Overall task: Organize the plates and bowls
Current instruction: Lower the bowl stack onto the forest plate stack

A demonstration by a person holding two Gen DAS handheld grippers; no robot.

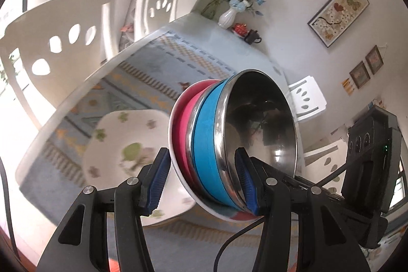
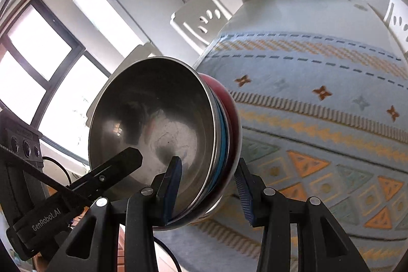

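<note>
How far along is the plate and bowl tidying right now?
Done: the steel bowl, blue bowl and pink bowl are nested. In hand: both hand-held grippers, left and right, carry that stack. Left: setting it down, perhaps onto the floral plate.

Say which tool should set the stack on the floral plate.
Left, probably. Both tools grip the bowl stack, but the floral plate lies beside the left tool; the view from the right tool shows no plate.

The nested bowls (image 1: 229, 144) hide part of the blurred floral plate (image 1: 132, 152) behind them.
</note>
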